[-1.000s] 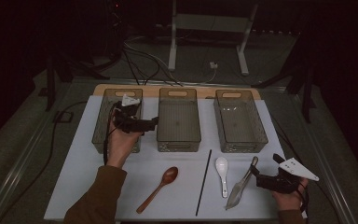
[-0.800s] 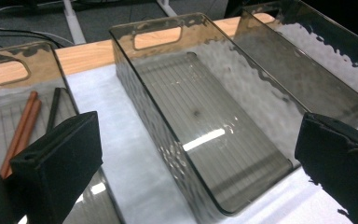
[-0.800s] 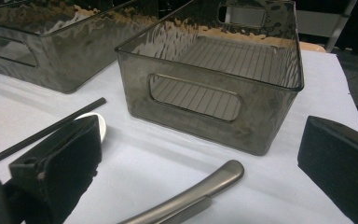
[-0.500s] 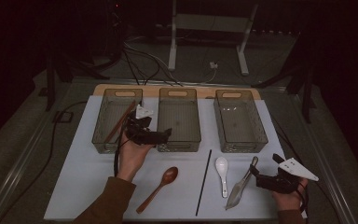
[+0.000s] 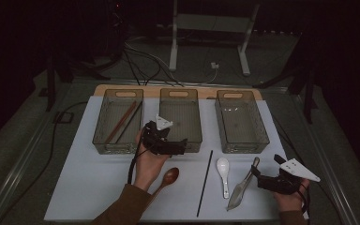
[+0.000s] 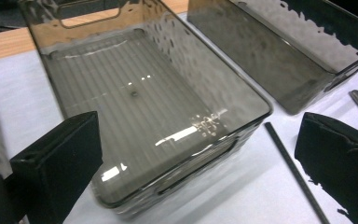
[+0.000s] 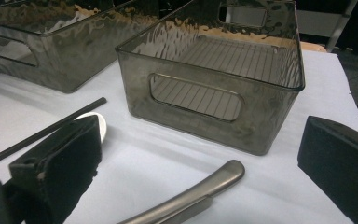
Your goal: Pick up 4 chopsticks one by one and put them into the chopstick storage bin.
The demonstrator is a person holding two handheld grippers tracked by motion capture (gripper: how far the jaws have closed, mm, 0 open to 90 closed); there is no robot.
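My left gripper (image 5: 182,146) hovers at the front edge of the middle bin (image 5: 180,101), jaws open and empty. In the left gripper view, the left gripper (image 6: 200,154) looks into that empty middle bin (image 6: 140,102), with a black chopstick (image 6: 294,173) on the mat to the right. My right gripper (image 5: 258,178) rests near the mat's front right, open, beside a metal utensil (image 5: 243,185). In the right gripper view, the right gripper (image 7: 203,154) has the metal utensil's handle (image 7: 191,198) lying between its spread jaws. Brown chopsticks (image 5: 122,122) lie in the left bin (image 5: 104,136).
A wooden spoon (image 5: 167,179), the black chopstick (image 5: 205,182) and a white spoon (image 5: 223,169) lie on the white mat (image 5: 84,187) in front of the bins. The right bin (image 5: 242,124) is empty. Cables and a stand sit beyond the table.
My left gripper has moved from over the left bin rightward and back toward the person, to the middle bin's front edge. The right gripper has stayed still.
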